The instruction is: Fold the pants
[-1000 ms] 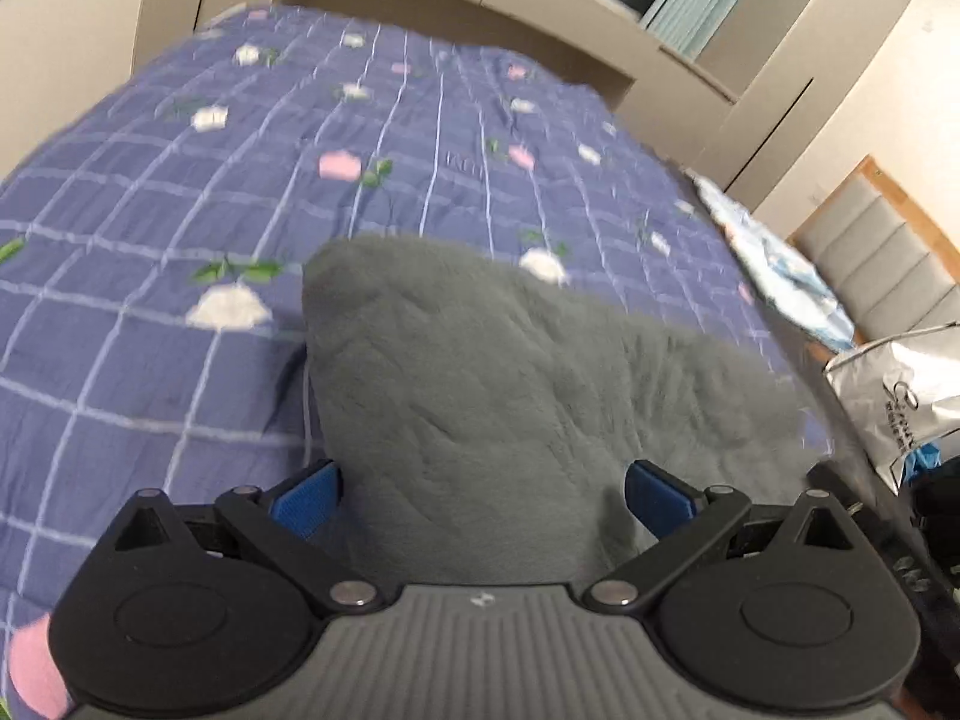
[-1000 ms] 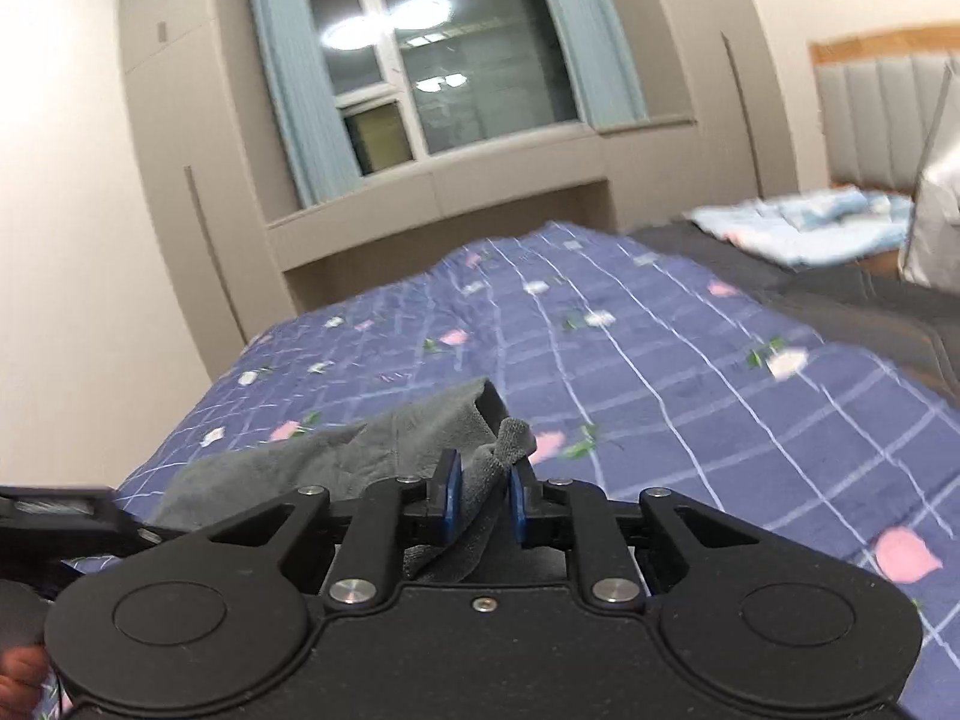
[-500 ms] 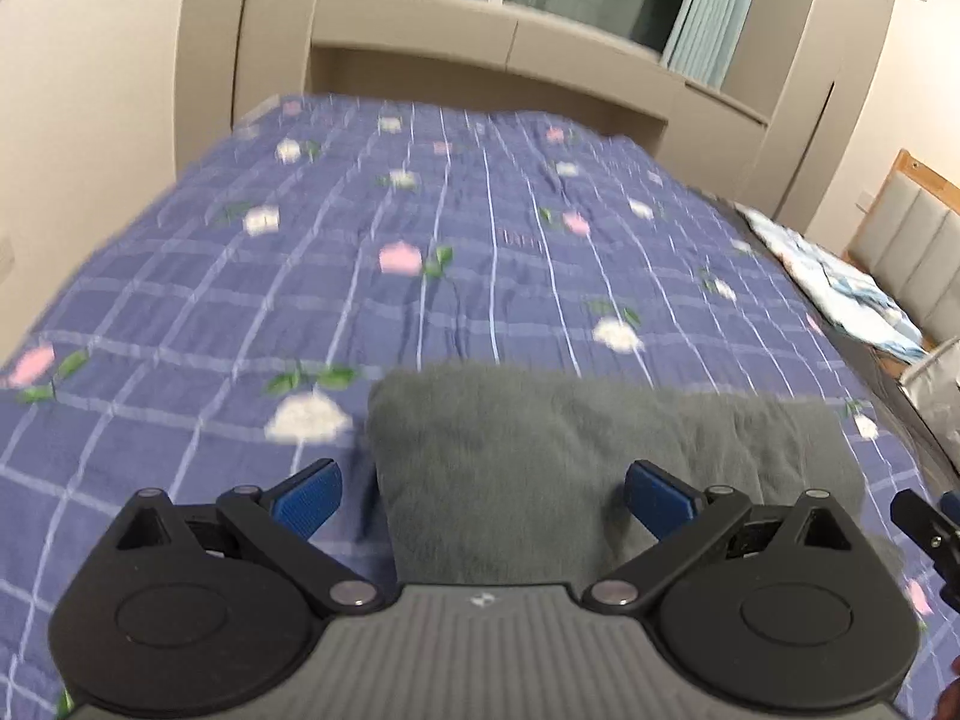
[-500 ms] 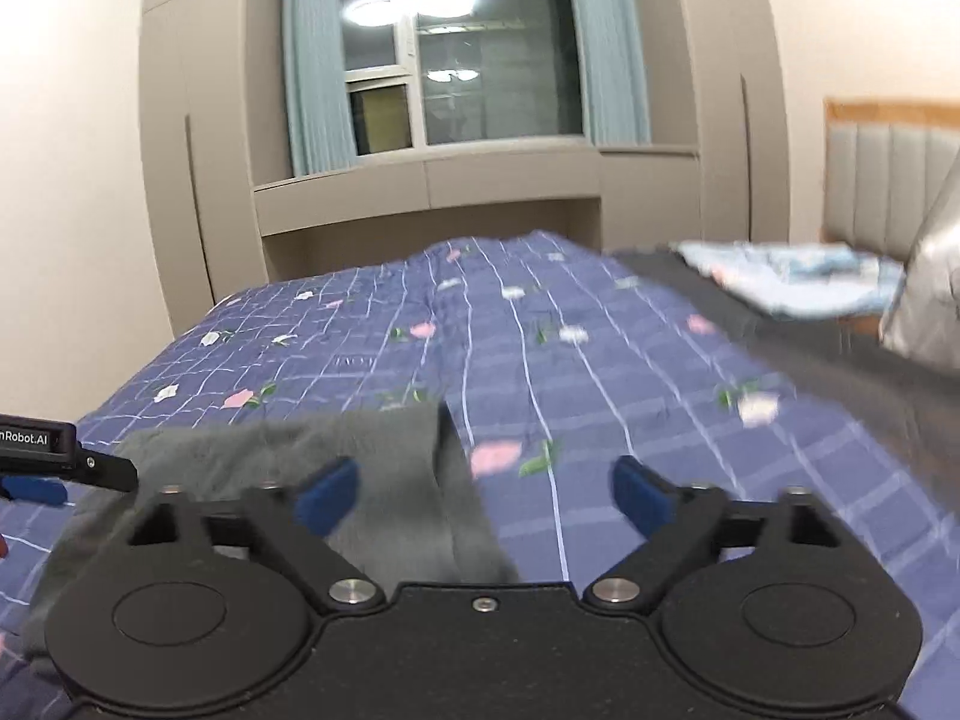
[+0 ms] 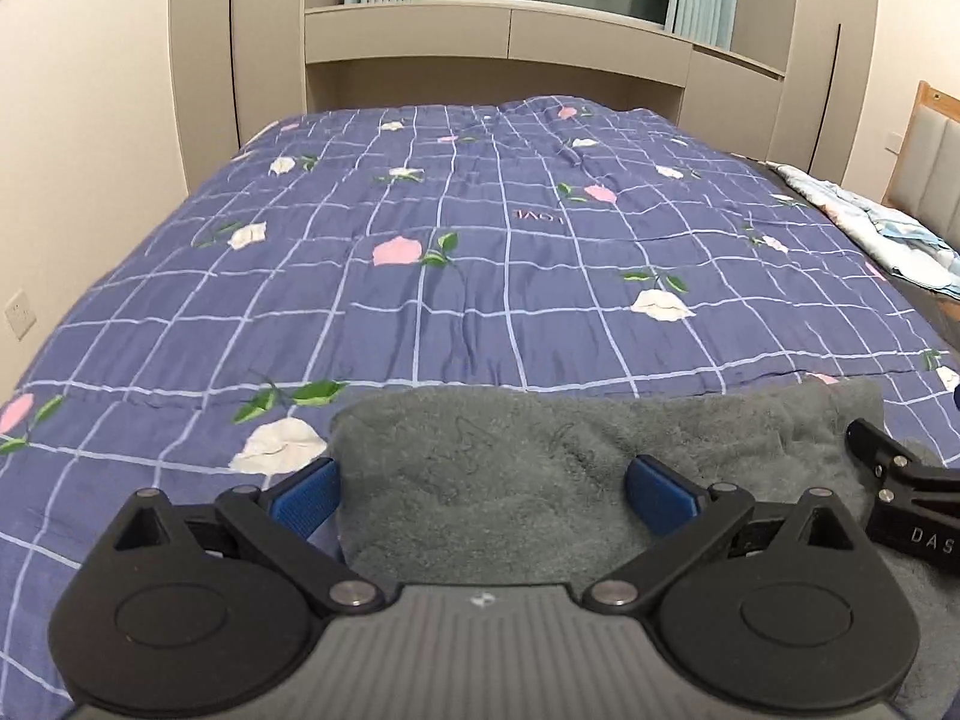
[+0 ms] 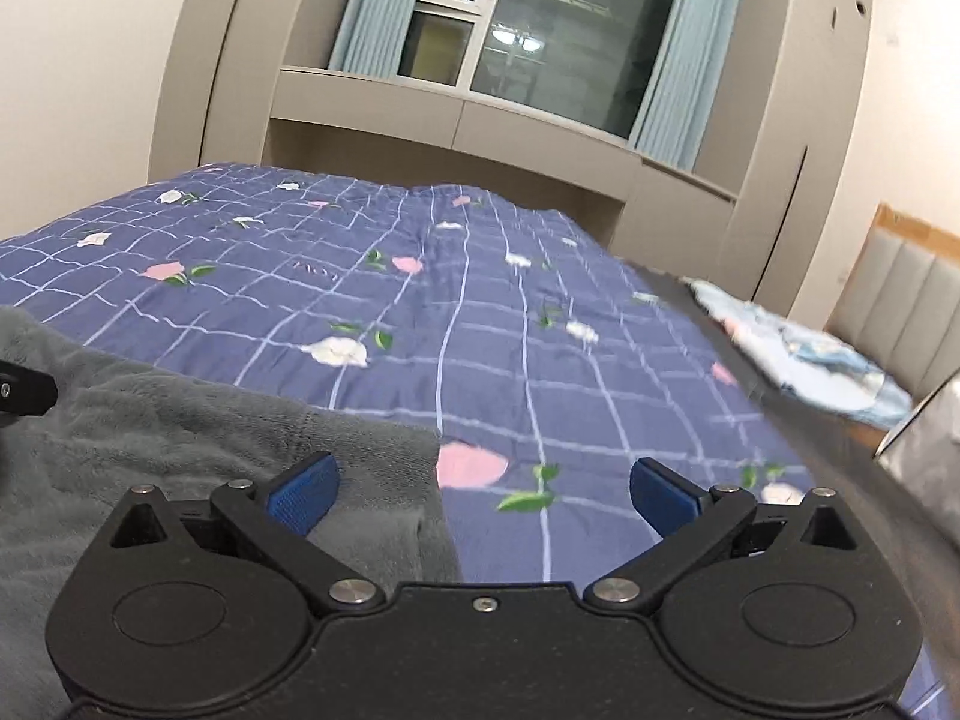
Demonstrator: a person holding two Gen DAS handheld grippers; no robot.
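In the left wrist view, the left gripper point(image 5: 483, 489) has its two blue fingers point(image 5: 303, 491) wide apart, and nothing is clamped between them. The grey pants point(image 5: 540, 462) lie flat on the bed, at the near edge of the blue checked quilt point(image 5: 480, 276) with its pink and white flowers. The cloth fills the gap between the fingers and continues to the right, but the fingers do not press on it. The left finger stands just beside the left edge of the pants, over the quilt. At the right border of this view, a black part of the right gripper point(image 5: 900, 498) is seen above the pants. Behind the bed there is a beige wardrobe wall point(image 5: 480, 36) with a window and light blue curtains. A light blue blanket point(image 5: 864, 222) lies at the far right.

In the right wrist view, the right gripper point(image 6: 483, 489) is opening, and its blue fingers point(image 6: 666, 495) already stand far apart with no cloth pinched. The pants point(image 6: 198, 438) lie to the left and below, and their right edge reaches into the gap between the fingers. The left finger is over the grey cloth, the right finger is over the quilt point(image 6: 480, 312). A small black part of the left gripper point(image 6: 24, 393) shows at the left border, above the pants. On the right are the light blue blanket point(image 6: 804, 354) and a padded grey headboard point(image 6: 900, 294).
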